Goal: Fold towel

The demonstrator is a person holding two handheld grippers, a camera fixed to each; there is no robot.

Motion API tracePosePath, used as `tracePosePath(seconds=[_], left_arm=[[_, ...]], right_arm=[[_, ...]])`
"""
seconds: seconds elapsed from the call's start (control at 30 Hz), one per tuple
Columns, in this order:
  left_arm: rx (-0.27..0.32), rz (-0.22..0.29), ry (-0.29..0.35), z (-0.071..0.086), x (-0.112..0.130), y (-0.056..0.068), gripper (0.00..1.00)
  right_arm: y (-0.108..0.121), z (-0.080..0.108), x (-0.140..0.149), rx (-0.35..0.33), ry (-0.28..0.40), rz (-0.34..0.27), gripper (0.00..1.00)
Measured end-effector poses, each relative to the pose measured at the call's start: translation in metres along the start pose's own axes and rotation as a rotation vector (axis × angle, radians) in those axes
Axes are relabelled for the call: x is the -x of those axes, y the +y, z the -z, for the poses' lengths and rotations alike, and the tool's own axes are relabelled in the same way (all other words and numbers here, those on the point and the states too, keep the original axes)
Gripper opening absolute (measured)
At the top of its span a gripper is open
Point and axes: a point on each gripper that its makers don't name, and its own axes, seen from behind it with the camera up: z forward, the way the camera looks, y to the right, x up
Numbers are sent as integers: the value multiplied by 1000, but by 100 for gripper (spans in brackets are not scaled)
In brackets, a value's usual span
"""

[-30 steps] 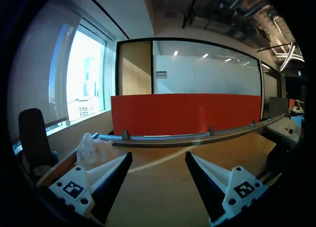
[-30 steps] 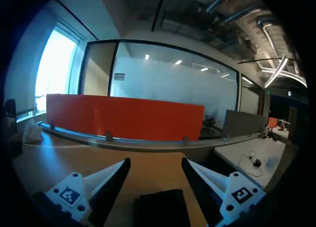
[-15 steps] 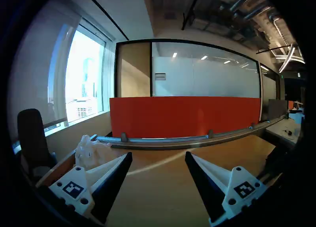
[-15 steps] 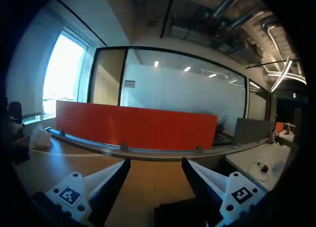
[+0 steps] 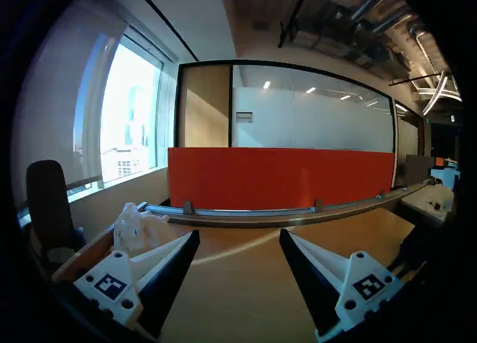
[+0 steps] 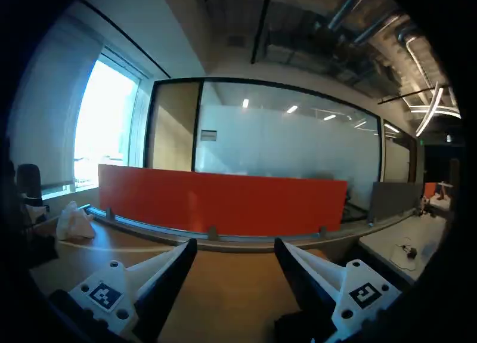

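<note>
My left gripper [image 5: 238, 232] hangs open over a wooden desk [image 5: 238, 283], nothing between its white fingers. A crumpled white bundle [image 5: 136, 226] lies at the desk's far left corner, just beyond the left finger; I cannot tell whether it is cloth or a bag. My right gripper [image 6: 234, 241] is open too and holds nothing. A dark flat thing [image 6: 292, 328] lies on the desk at the bottom edge of the right gripper view, under the right finger, mostly cut off. The white bundle [image 6: 73, 221] shows far off to the left there.
An orange partition [image 5: 280, 176] with a metal rail runs along the desk's far edge. A dark chair [image 5: 49, 206] stands at the left by the window. A white neighbouring desk [image 6: 405, 247] with a cable lies to the right.
The right gripper view has swung so the partition moved right and the dark flat thing slid down towards the bottom edge. The left gripper has barely moved.
</note>
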Motion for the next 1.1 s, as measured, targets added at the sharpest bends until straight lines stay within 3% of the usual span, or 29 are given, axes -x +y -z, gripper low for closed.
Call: tracePosePath(seconds=[0.6, 0.87, 1.1], left_arm=[[-21, 2, 68, -3, -9, -10, 100], [-20, -8, 82, -1, 12, -19, 100], [-10, -9, 82, -1, 43, -23, 100]], right_arm=[[-23, -9, -39, -37, -1, -88, 100], [-28, -10, -51, -27, 21, -112, 100], [-41, -9, -32, -36, 14, -103, 100]])
